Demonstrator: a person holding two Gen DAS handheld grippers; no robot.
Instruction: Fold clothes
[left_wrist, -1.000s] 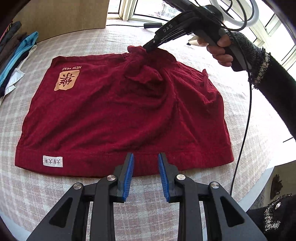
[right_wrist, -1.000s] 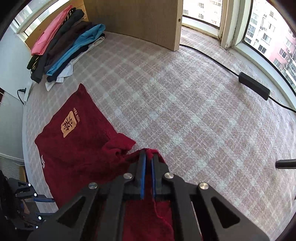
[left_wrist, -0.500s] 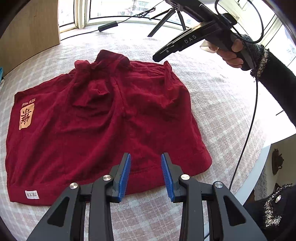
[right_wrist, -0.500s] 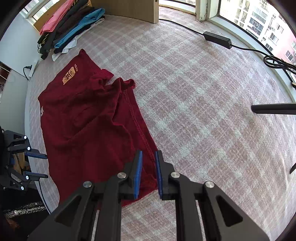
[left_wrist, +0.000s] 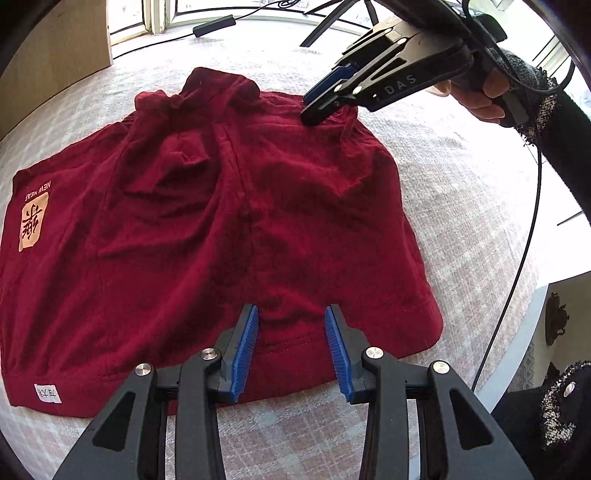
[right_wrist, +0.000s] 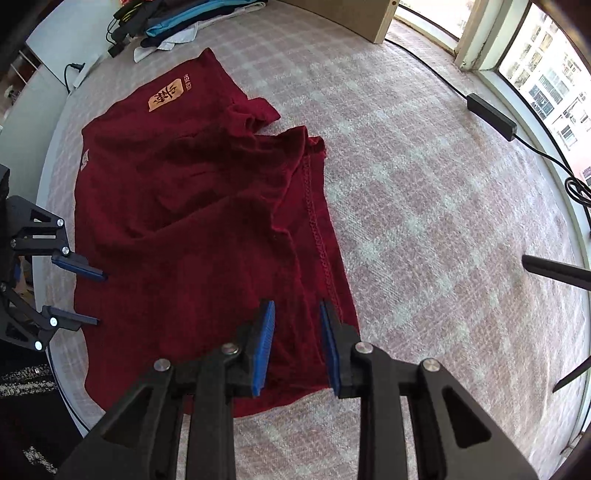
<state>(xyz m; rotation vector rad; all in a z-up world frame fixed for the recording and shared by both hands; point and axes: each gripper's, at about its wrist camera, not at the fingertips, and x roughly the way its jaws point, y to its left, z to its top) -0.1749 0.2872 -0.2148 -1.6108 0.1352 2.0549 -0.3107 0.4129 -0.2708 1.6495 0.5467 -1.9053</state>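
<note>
My left gripper (left_wrist: 291, 343) hung over the near hem of the dark red shorts (left_wrist: 207, 229), its blue pads a moderate gap apart and widening, with hem cloth showing between them but not pinched. My right gripper (right_wrist: 297, 343) pointed down over the opposite edge of the shorts (right_wrist: 192, 221), beside the stitched seam; its jaws were narrower, also opening, with cloth below the gap and nothing clamped. From the left wrist camera the right gripper's (left_wrist: 325, 99) tips looked very close to a raised fold at the shorts' far edge; I could not tell whether they touched it.

The shorts lay spread but rumpled on the checked pink-and-white cover (right_wrist: 424, 229), bunched along the side away from the left gripper. An orange patch (left_wrist: 33, 221) with a character and "NEW YEAR" sat at one corner of the shorts, and a small white label (left_wrist: 47, 393) sat on the hem to the left of my left gripper; its print was too small to read.

Beyond the shorts' patch corner, a pile of other clothes (right_wrist: 181, 26) was cut off by the frame edge. A black power adapter (right_wrist: 491, 116) with its cable lay well clear of the shorts near the window.
</note>
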